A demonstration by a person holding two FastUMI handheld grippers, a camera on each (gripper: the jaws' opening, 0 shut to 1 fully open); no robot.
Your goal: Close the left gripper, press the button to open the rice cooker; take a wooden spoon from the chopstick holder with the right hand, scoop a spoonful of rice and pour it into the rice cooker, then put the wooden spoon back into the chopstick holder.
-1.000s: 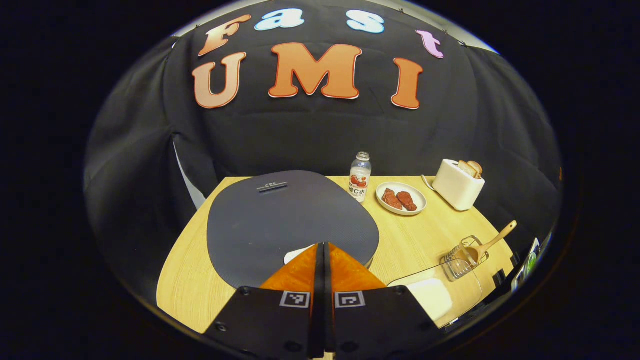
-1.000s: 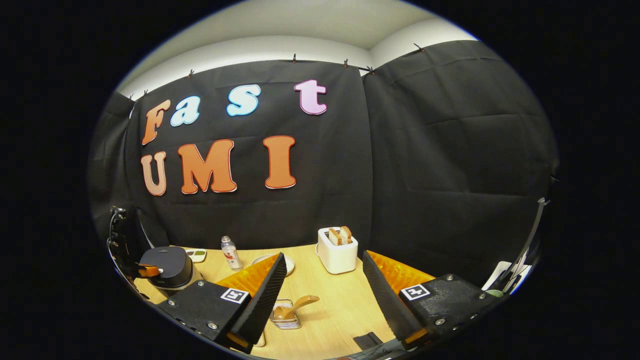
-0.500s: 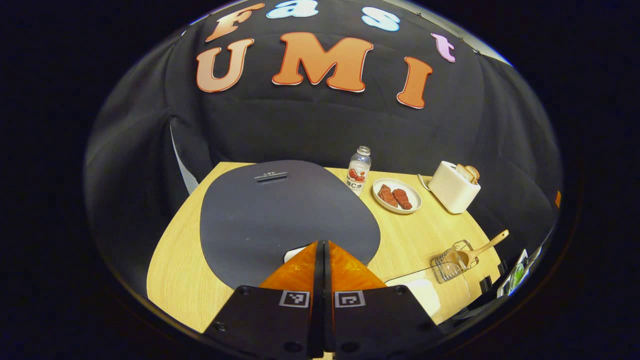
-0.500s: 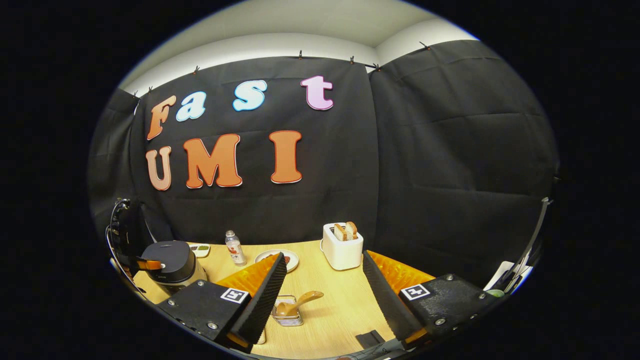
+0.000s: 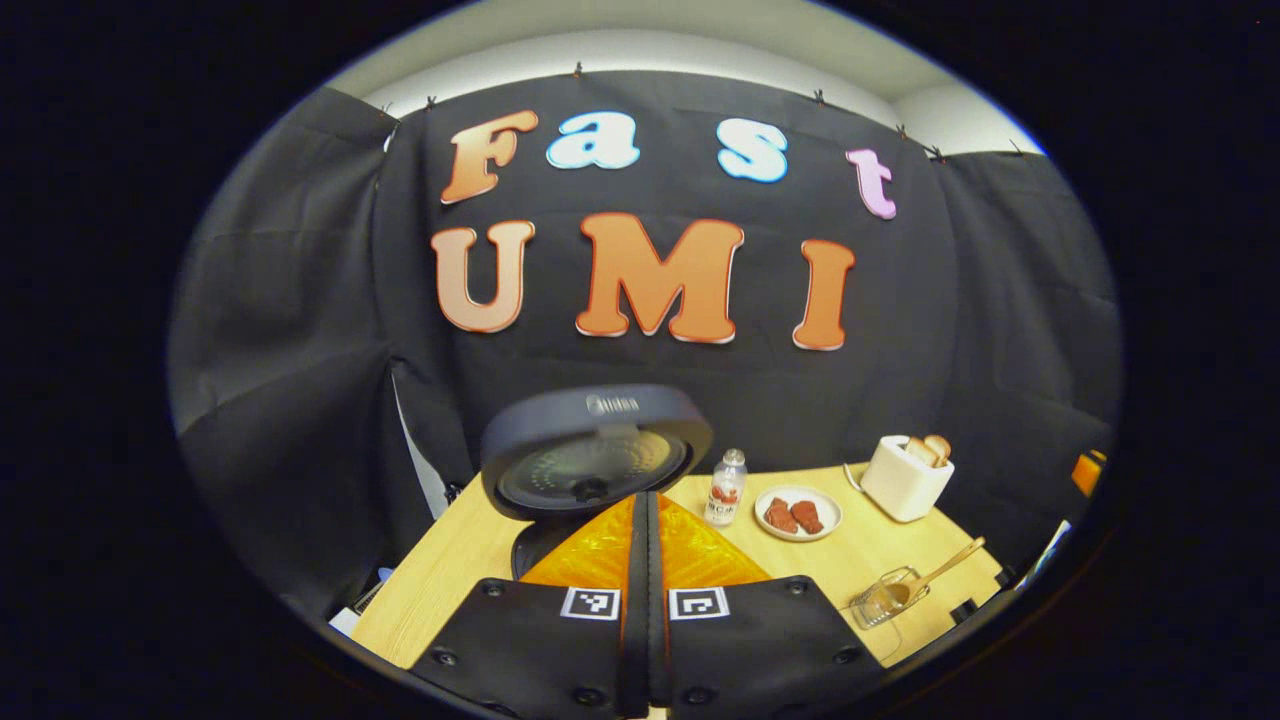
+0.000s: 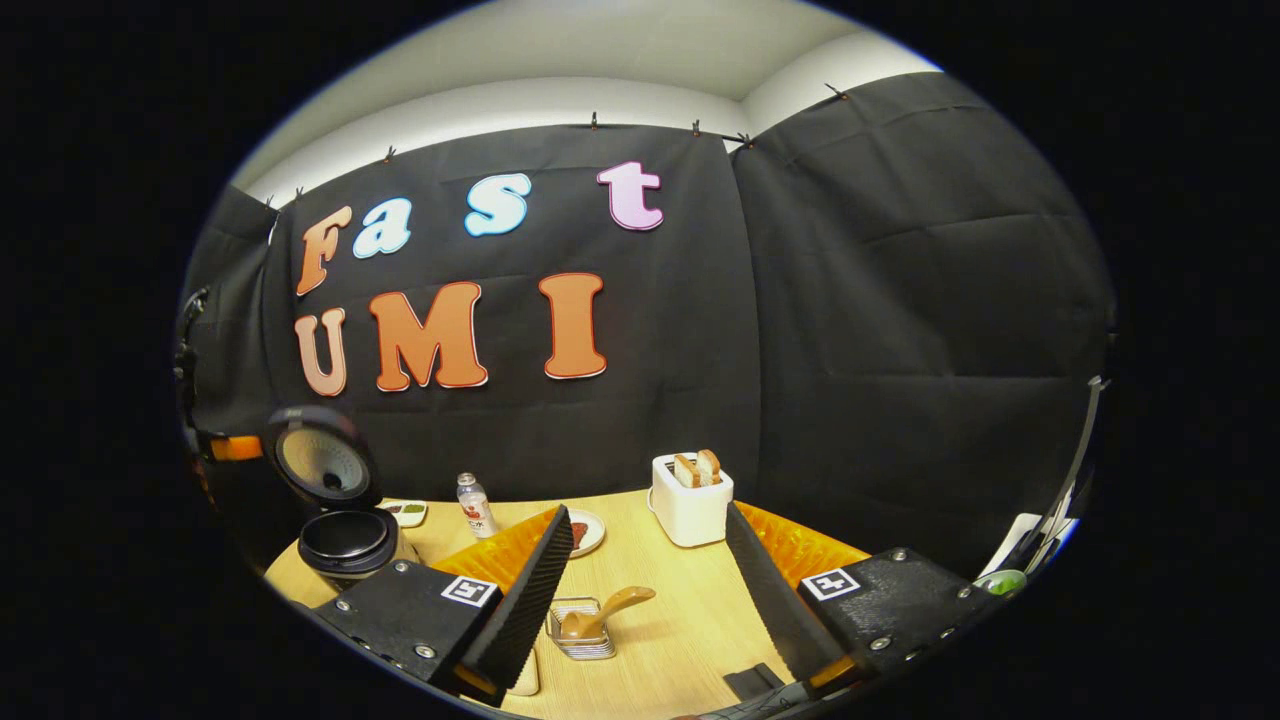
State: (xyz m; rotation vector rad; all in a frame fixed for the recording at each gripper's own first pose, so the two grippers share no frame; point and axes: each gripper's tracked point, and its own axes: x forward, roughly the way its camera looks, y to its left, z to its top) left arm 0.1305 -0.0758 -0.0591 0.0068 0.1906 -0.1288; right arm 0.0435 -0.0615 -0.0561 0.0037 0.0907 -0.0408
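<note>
Rice cooker lid (image 5: 597,450) raised. Left tool (image 5: 646,520) closed, empty. Right tool (image 6: 648,560) wide open, empty, above wooden spoon (image 6: 607,610) in chopstick holder (image 6: 580,632). Risk: angled handle slipped, holder tipped.

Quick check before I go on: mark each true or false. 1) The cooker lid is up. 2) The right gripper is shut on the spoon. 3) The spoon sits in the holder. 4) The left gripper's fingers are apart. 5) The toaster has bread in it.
1) True: the cooker stands open, its lid raised.
2) False: the right gripper is open and holds nothing; the spoon lies ahead of it, between its fingers in the right gripper view.
3) True: the spoon rests in the holder, handle leaning out.
4) False: the left gripper is shut, fingers together.
5) True: the toaster shows bread slices at its top.
</note>
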